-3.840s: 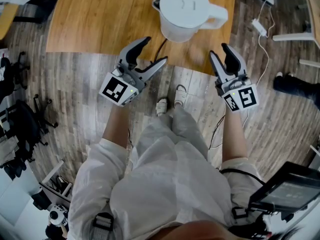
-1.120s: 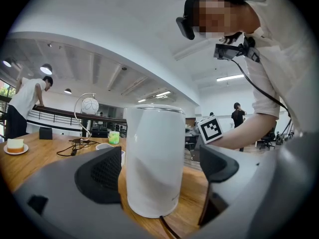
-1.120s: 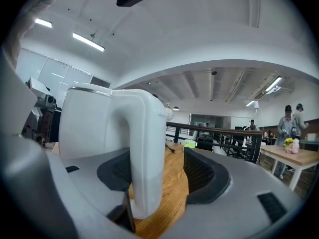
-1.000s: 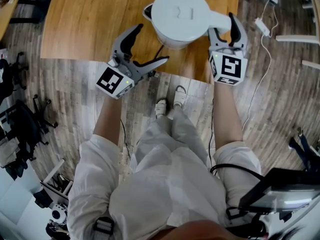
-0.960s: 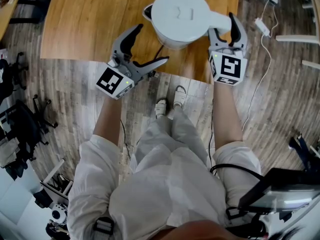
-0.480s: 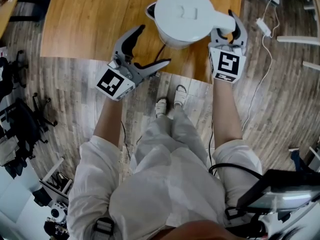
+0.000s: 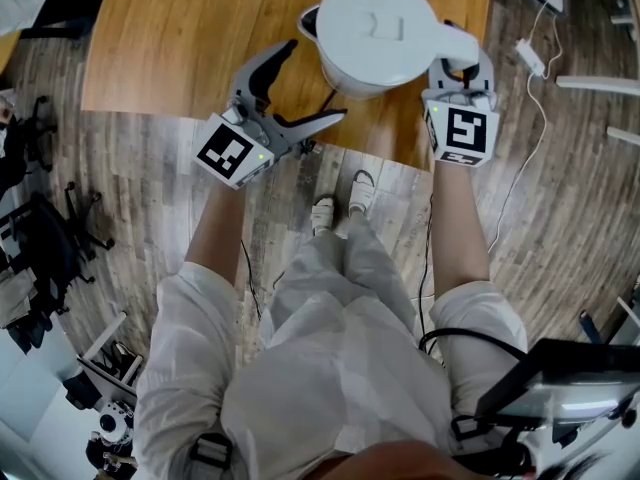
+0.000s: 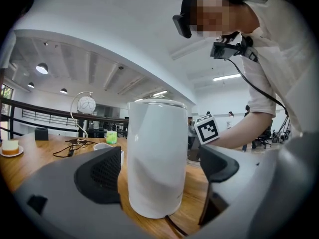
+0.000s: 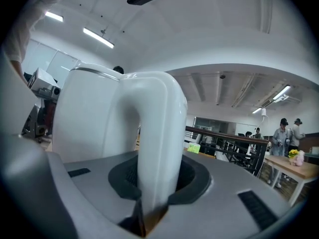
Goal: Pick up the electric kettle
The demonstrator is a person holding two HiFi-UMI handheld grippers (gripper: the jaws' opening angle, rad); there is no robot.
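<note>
A white electric kettle (image 7: 375, 30) stands on the wooden table (image 7: 180, 38), near its front edge, with its handle (image 7: 455, 43) pointing right. My right gripper (image 7: 458, 60) has just been closing, and its pads now press on the handle (image 9: 158, 133) from both sides. The right gripper view shows the kettle body (image 9: 89, 123) just beyond that grip. To the kettle's front left, my left gripper (image 7: 300, 86) is open. In the left gripper view the kettle (image 8: 157, 158) stands just ahead of the wide jaws, untouched by either finger (image 8: 99, 176).
A black cord (image 7: 322, 103) runs from the kettle's base over the table's front edge. A white mug (image 8: 107, 147), a green cup (image 8: 110, 137) and a plate with cake (image 8: 10, 148) sit farther back. A white adapter and cable (image 7: 530, 53) lie on the floor at right.
The right gripper's jaws have closed from wide open onto the kettle's handle. Before that, both grippers came forward from the table's edge to the kettle. The left gripper has stayed open.
</note>
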